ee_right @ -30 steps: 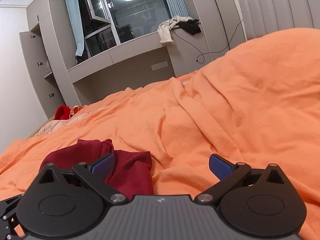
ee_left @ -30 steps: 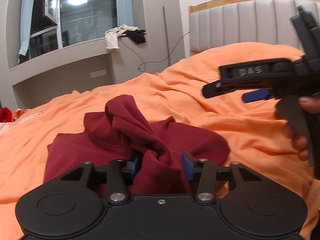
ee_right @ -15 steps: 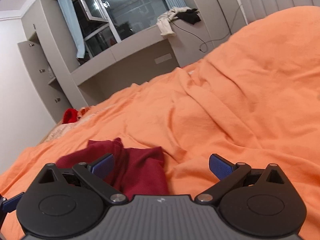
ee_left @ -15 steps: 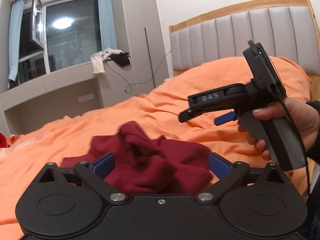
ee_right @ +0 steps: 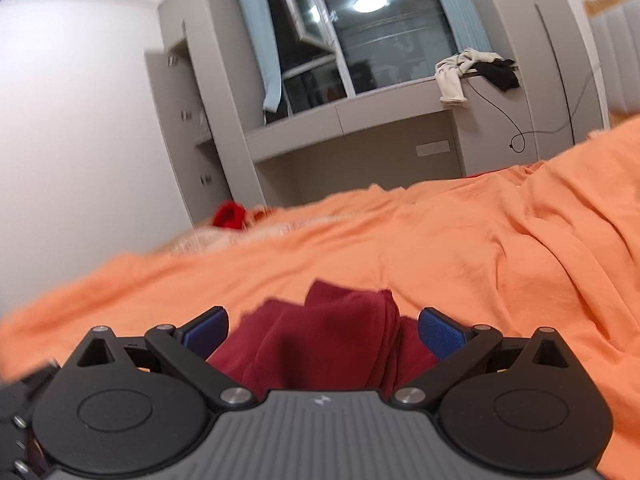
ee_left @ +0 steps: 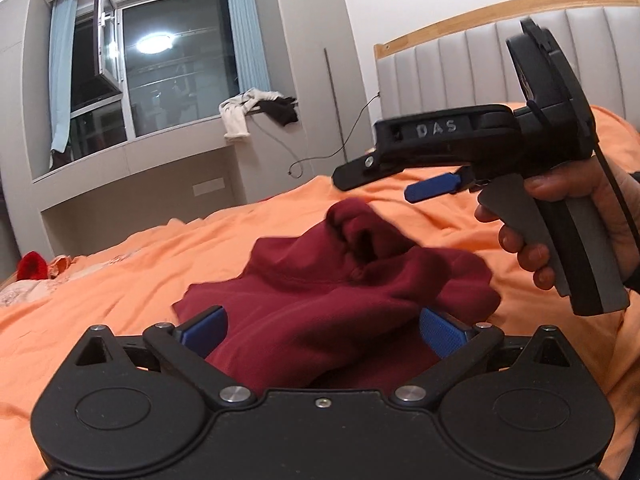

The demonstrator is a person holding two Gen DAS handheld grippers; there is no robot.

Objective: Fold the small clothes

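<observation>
A dark red garment lies crumpled on the orange bedsheet, with a raised fold at its far side. My left gripper is open at the near edge of the garment, and its blue pads stand wide on either side of the cloth without pressing it. My right gripper, held by a hand, hovers above the garment's far right edge. In the right wrist view the garment lies between the wide jaws of the right gripper, which is open. That view is blurred.
A padded grey headboard with a wooden rim stands at the back right. Pale and black clothes hang over the window ledge, with a cable trailing down. A bright red item lies at the bed's far left edge. Orange sheet surrounds the garment.
The left gripper opened and let go of the garment's fold, which sank onto the bed. The right gripper swung left, bringing the garment between its jaws.
</observation>
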